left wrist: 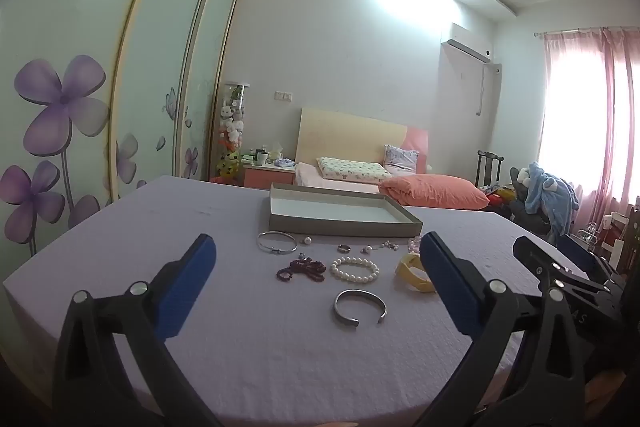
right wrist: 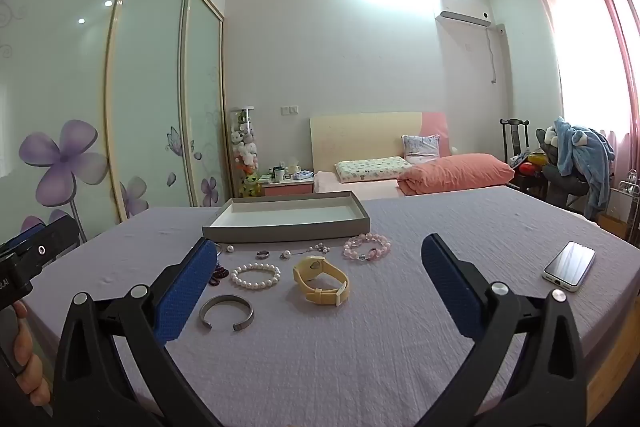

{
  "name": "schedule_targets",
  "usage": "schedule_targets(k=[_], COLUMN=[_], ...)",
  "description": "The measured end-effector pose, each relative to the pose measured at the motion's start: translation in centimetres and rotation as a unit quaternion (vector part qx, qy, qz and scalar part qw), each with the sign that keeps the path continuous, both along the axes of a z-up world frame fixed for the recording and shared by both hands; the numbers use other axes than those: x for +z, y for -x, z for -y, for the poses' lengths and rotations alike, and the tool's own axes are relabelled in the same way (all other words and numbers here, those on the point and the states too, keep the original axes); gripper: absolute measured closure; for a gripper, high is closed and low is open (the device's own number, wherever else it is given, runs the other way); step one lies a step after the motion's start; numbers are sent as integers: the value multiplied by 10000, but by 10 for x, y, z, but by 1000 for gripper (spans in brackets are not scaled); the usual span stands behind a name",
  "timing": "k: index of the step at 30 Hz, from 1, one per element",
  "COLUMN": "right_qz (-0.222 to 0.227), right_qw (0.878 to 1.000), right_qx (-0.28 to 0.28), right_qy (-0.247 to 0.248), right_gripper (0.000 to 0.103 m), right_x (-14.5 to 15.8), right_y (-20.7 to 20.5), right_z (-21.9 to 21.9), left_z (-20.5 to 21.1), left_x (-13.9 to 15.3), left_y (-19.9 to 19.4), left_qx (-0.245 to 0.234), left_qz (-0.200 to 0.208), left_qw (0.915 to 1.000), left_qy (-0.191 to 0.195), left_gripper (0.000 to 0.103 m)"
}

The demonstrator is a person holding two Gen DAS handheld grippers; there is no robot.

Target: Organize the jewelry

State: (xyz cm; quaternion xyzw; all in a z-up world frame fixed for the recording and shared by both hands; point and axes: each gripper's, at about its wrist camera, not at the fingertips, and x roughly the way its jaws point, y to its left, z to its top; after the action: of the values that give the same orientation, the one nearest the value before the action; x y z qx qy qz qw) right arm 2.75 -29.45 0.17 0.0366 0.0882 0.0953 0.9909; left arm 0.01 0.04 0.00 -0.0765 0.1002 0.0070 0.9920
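The left gripper (left wrist: pixel 316 283) is held wide open with nothing between its jaws, hovering just above the purple cloth (left wrist: pixel 248 355) and aimed slightly down at the jewelry. The right gripper (right wrist: pixel 316 283) is likewise spread and empty. All the pieces lie on the cloth in front of the grey tray (right wrist: pixel 286 221), which holds nothing as far as can be seen.

The step in hand is judged to be the first pick. The open cuff (right wrist: pixel 226 312) lies nearest, with the pearl bracelet (right wrist: pixel 256 275) just behind it and the yellow watch (right wrist: pixel 321 279) to its right. Further back, close to the tray, a ring (right wrist: pixel 263 253), small earrings (right wrist: pixel 319 248) and a pink bead bracelet (right wrist: pixel 367 247) are seen; a thin bangle (left wrist: pixel 277 242) and dark red beads (left wrist: pixel 302 269) sit to the left.

The cuff is best taken across its band, with the jaws lowered until one pad passes inside the loop, since it lies flat on the cloth. The cloth should not be pinched along with it. The small pieces are best left for last, as they could slip from wide pads. The phone (right wrist: pixel 569 265) is well apart and should be left alone.
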Motion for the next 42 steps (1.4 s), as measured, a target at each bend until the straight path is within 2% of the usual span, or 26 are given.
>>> schedule_targets(k=[42], right_qz=[31], right_qw=[10000], right_qx=[-19], right_qy=[-60], right_gripper=[2], right_x=[1], right_y=[1], right_z=[1], left_z=[0], left_x=[2], left_y=[3], left_qx=[38], left_qz=[2], left_qw=[10000], left_qy=[-44], left_gripper=[4])
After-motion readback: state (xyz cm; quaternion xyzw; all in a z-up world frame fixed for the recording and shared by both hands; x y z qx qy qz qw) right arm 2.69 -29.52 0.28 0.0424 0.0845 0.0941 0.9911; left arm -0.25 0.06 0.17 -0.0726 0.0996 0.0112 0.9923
